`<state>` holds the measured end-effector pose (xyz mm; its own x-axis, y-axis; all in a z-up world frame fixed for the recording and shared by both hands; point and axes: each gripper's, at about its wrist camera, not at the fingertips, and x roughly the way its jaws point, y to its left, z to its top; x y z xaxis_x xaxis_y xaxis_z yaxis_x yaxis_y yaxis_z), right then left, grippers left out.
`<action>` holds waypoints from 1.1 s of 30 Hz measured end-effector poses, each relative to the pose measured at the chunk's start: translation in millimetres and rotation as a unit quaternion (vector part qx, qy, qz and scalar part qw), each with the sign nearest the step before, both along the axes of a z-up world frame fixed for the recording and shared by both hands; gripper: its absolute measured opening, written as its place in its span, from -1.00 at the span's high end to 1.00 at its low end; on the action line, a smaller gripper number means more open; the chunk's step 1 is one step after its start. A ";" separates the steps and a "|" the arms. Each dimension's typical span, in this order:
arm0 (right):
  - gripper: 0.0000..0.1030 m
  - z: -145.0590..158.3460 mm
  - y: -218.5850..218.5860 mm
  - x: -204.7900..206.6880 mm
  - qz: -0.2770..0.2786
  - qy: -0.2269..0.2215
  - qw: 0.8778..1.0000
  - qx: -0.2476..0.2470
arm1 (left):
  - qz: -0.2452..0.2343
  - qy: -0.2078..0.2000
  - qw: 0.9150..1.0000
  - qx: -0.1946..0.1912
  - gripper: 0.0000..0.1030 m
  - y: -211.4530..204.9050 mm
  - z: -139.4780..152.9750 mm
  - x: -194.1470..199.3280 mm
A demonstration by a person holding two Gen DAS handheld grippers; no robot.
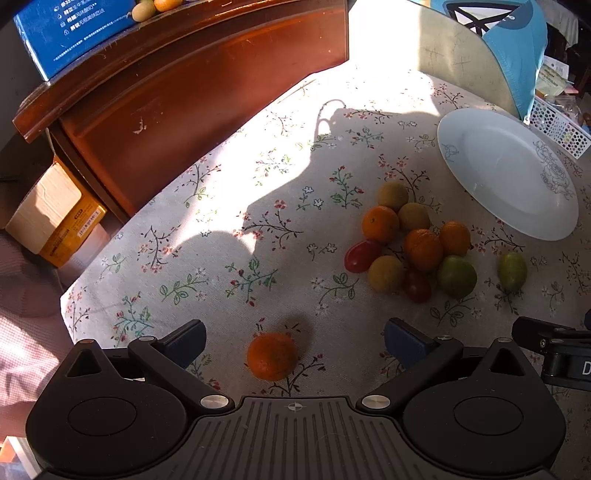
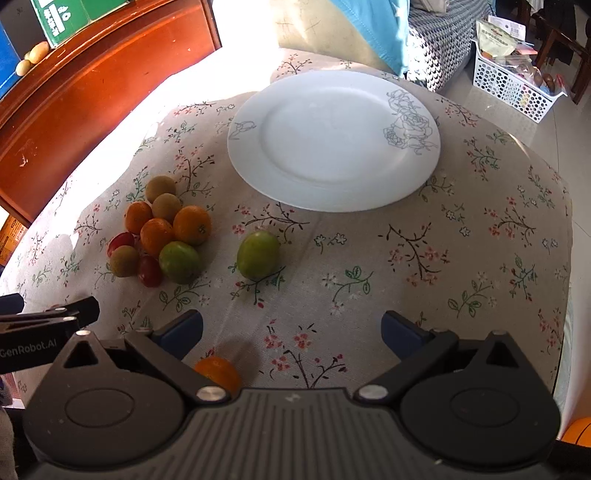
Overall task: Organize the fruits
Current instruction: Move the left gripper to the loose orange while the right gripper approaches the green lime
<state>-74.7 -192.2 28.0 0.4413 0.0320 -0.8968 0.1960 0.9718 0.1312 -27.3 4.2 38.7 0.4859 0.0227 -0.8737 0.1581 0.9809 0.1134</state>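
White plate [image 2: 332, 140] bare, ahead of right gripper [image 2: 291, 332] fingers, nothing sorted yet. Left gripper [image 1: 295, 339] spread wide, lone orange [image 1: 272, 356] lying loose between fingers, ungripped; right spread wide too, holding nothing. Fruit pile [image 1: 410, 243] ahead-right of left fingers, green fruit [image 2: 258, 254] just ahead of right.

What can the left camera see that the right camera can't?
Only the left wrist view shows the yellow cardboard box on the floor and the whole lone orange between the open left gripper. Only the right wrist view shows the green box on the cabinet and the whole white basket. Both show the white plate with nothing on it, the fruit pile, the separate green fruit and the flowery tablecloth.
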 end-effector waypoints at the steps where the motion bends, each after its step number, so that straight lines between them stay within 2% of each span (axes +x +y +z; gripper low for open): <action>1: -0.97 4.5 0.6 -1.6 0.000 0.002 1.000 -0.018 | 0.001 -0.003 1.000 0.001 -1.00 -0.6 2.3 -2.7; 4: -0.98 12.4 2.6 -3.8 -0.010 -0.008 0.998 -0.057 | 0.007 -0.004 1.000 -0.006 -1.00 0.6 5.6 -6.2; 8: -0.98 8.4 -1.5 -0.6 -0.015 -0.001 0.999 -0.040 | 0.010 -0.006 1.000 -0.004 -1.00 -2.5 4.7 -8.3; 23: -0.98 3.2 20.5 2.4 0.001 0.004 0.997 -0.073 | 0.004 -0.006 1.000 0.008 -1.00 -12.0 -2.3 -11.9; 33: -0.97 1.2 23.5 4.4 0.002 0.008 0.998 -0.070 | 0.009 -0.004 1.000 0.011 -0.99 -8.6 -3.7 -11.6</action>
